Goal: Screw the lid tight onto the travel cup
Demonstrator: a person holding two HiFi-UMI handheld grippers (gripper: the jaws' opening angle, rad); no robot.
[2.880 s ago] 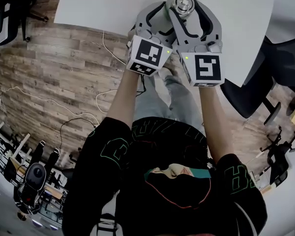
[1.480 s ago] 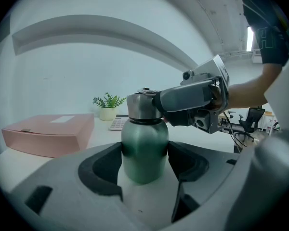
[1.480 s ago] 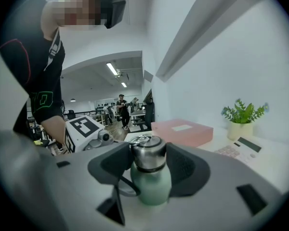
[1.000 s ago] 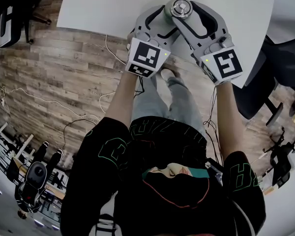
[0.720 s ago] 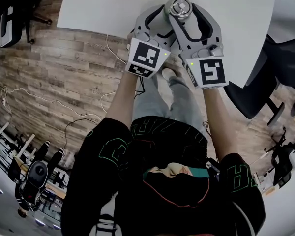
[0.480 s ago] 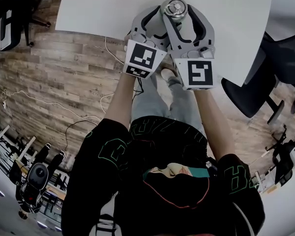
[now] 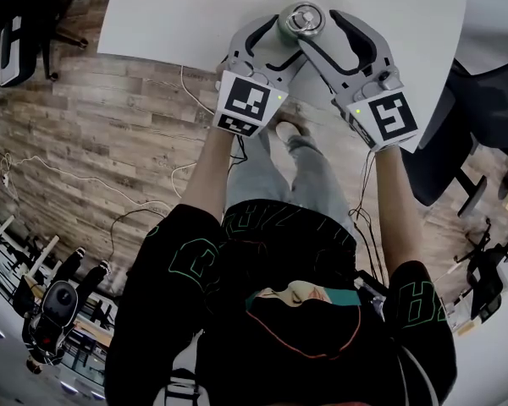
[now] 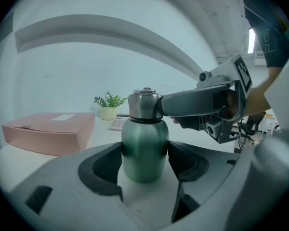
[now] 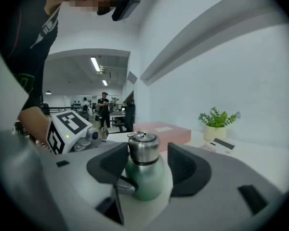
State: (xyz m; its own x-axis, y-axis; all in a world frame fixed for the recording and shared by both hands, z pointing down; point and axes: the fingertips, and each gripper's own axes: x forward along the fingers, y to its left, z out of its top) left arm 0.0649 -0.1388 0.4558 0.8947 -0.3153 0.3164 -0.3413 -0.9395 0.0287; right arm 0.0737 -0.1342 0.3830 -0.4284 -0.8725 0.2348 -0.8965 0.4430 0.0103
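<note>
Green cup (image 8: 144, 150) stands upright on the white table (image 7: 186, 7), near the edge closest to the person. The steel lid (image 9: 143, 147) sits on its neck with a ring on top. How far it is threaded I can't tell.

Left tongs (image 8: 144, 166) are pinching the cup's green body low down, with a dark pad pressed on each side. Right tongs (image 9: 147, 168) come in from the other side and sit higher, at lid level. Their jaws have just been opening. The lid is between them, and the pad on the right of the right gripper view stands clear of it. The other pad is close, contact unclear, so there is no grip on the lid.

In the head view both tongs meet at the cup and their arms cross just beside it. The marker cubes face up, and the right one is swung out to the side.

Also on the table are a pink box (image 8: 48, 131) and a small potted plant (image 8: 109, 108), both behind the cup and well apart from it. The floor (image 7: 93, 142) is wood plank with loose cables, and a dark chair (image 7: 440, 163) stands by the table's right side.
</note>
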